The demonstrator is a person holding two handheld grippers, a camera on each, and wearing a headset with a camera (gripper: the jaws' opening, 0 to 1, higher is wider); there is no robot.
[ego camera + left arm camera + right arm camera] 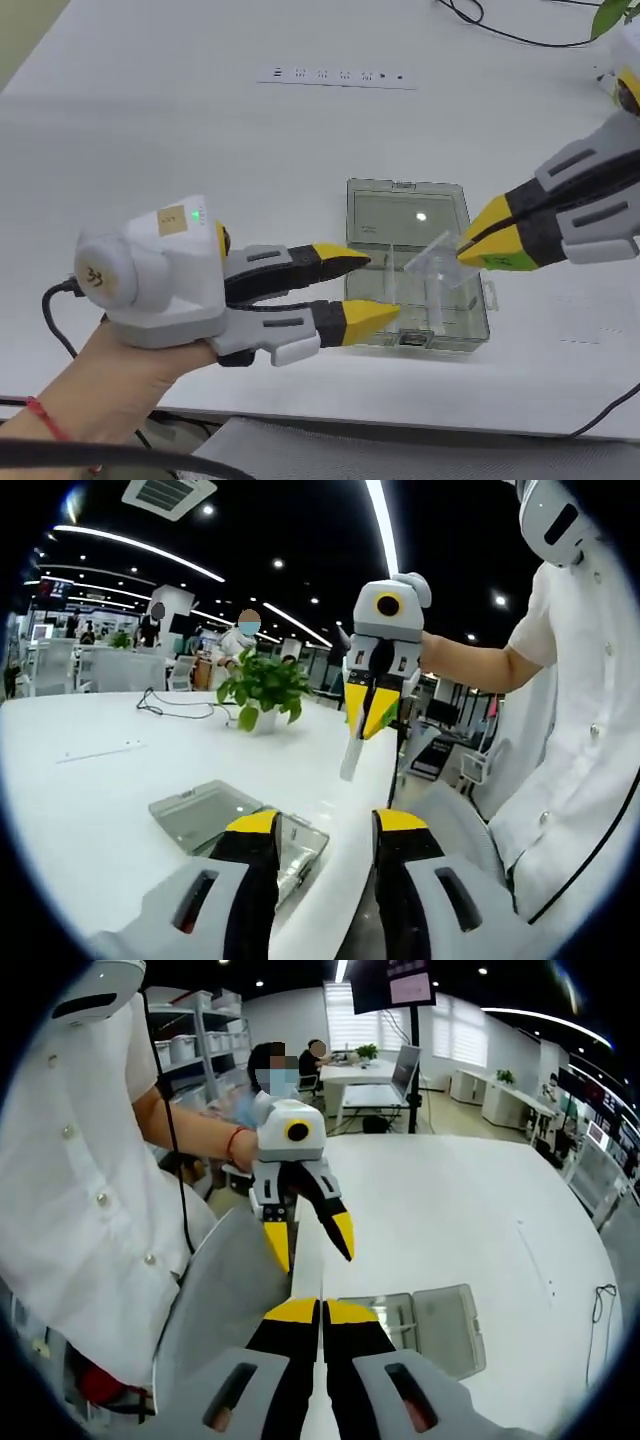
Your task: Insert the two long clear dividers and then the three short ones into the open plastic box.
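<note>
**Clear thin plastic divider** (437, 262): pinched at one edge in the right gripper (462, 248), whose yellow-tipped jaws are clamped tight on it. It hangs tilted over the open clear plastic box (455, 342), low end down inside the box walls. Cannot tell whether it touches the floor or a slot. Cannot tell whether it is a long or a short piece. In the left gripper view the divider (349, 758) drops below the right gripper (374, 708) as a pale strip, above the box (200, 815).

**Handling (judgement):**
- Light, thin and fairly stiff, but likely to bow along its length.
- Smooth, so it can swivel in a two-point pinch.
- Clear on clear makes edges and slots hard to read.
- You hold it near an upper corner. A hold at the middle of the top edge should keep it plumb.
- Push only in line with the sheet. A side load could flex or crack it, or skid the light box.

**Left gripper** (380, 287): released, jaws spread, carrying nothing. Its tips are just beside the box's left side; contact cannot be told. It is well placed to steady the box or guide the divider's free end.

**Surroundings:** the box lid (405, 208) is folded back behind the box on the white workbench (180, 130). A white power strip (335, 76) lies well apart, further back.
</note>
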